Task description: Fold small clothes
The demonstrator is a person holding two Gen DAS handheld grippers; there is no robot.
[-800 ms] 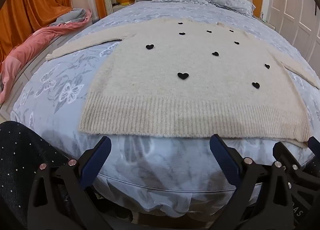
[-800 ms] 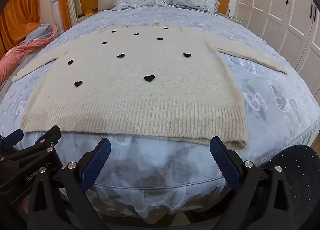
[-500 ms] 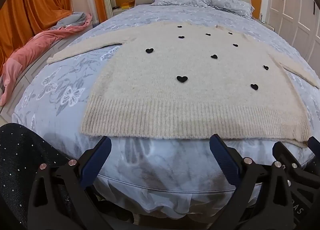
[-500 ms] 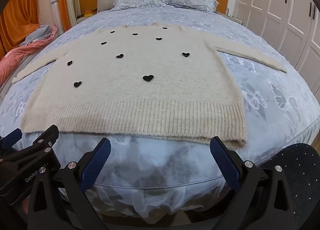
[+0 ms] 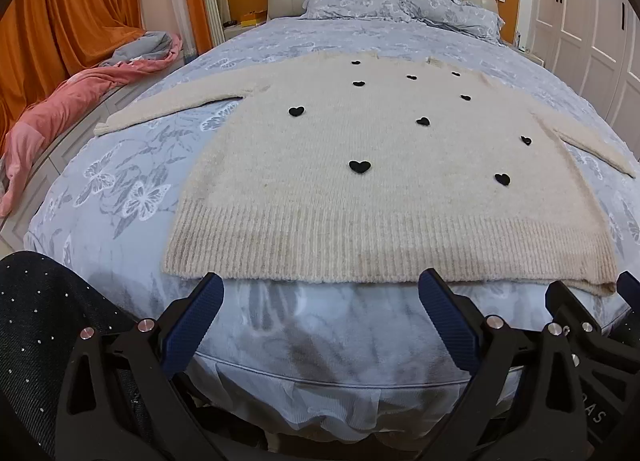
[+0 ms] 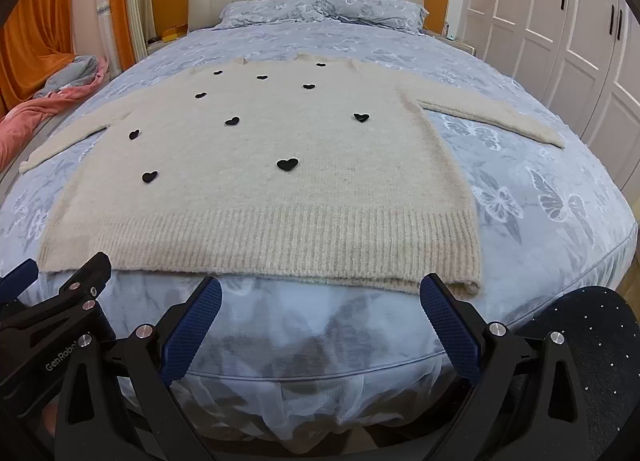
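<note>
Cream fuzzy knit sweater with small black hearts (image 5: 384, 181) lies flat, face up, centre frame on the bed with blue-grey butterfly-print bedding (image 5: 120, 197); ribbed hem nearest the foot edge, both sleeves spread outward. No fold made yet, so by my judgement the whole task remains. Left gripper (image 5: 320, 315) at lower frame: jaws wide apart, empty, short of the hem. Right gripper (image 6: 320, 315) likewise spread wide, holding nothing.

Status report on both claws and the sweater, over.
Left claw open, empty. Right claw open, empty. Sweater flat on bed, unfolded. Nothing in the way.
</note>
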